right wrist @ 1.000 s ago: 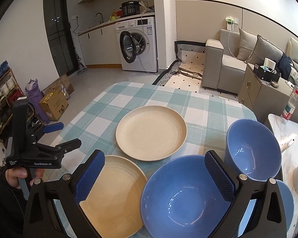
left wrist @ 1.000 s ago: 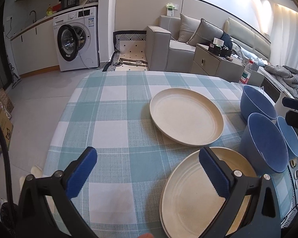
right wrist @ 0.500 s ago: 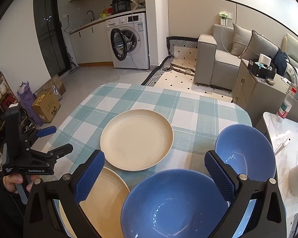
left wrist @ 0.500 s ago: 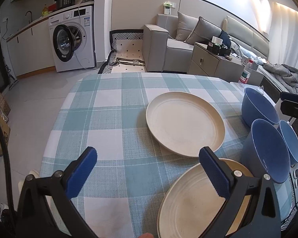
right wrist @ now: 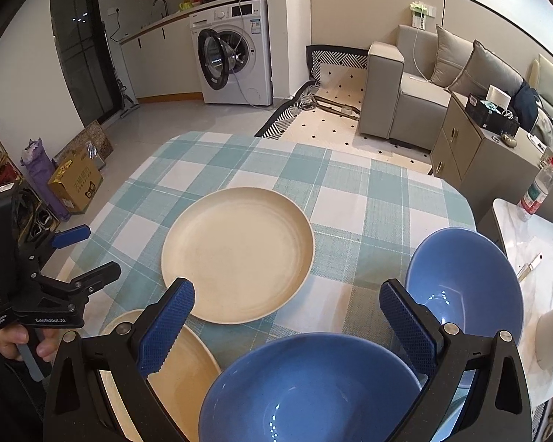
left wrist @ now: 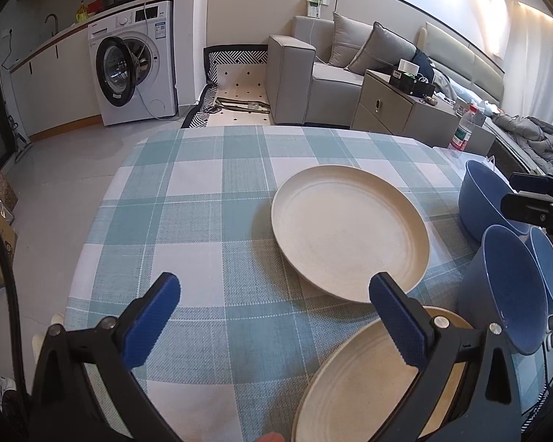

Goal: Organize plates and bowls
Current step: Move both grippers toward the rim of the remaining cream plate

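Left gripper (left wrist: 272, 316) spread, empty; right gripper (right wrist: 287, 316) spread above near blue bowl (right wrist: 309, 390). Risk: off-centre rim pinch tips bowl onto near plate (right wrist: 173, 375).

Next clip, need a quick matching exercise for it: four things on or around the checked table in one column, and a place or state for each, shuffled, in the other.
Things
1. far plate
2. near plate
3. nearest blue bowl
4. washing machine

Places or states
A. door hanging open
B. below the open right gripper
C. partly under the right finger of the open left gripper
D. alone mid-table, nothing touching it

Pairs: 1-D, 2-C, 3-B, 4-A
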### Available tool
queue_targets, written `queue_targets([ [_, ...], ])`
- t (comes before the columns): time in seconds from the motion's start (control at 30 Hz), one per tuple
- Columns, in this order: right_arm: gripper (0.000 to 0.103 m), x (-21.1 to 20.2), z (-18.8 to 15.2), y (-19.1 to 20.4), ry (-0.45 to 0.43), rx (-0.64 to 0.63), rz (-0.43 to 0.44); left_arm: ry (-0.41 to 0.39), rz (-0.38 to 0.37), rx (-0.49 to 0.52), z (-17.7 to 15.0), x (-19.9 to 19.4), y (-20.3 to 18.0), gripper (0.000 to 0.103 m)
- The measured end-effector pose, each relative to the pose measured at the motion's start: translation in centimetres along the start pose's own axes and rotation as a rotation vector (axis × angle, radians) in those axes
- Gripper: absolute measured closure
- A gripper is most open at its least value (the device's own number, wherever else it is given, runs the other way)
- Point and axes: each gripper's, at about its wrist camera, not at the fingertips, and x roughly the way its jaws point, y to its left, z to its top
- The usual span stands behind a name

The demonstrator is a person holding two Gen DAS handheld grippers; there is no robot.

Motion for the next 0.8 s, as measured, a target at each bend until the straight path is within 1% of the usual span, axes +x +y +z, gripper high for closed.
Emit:
queue_targets([
  [0.2, 0.001, 2.1, 0.1, -0.2, 0.052, 0.007, 0.024, 0.018, 0.001, 0.007, 0.2, 0.8, -0.2, 0.0],
  [0.4, 0.001, 3.4, 0.2, 0.0, 0.092, -0.013, 0.025, 0.036, -0.002, 0.014, 0.4, 1.6, -0.6, 0.0],
  [0.8, 0.001, 6.1, 0.5, -0.7, 0.15, 0.007, 0.013, 0.072, 0.003, 0.013, 1.1, 3.5, -0.8, 0.0],
])
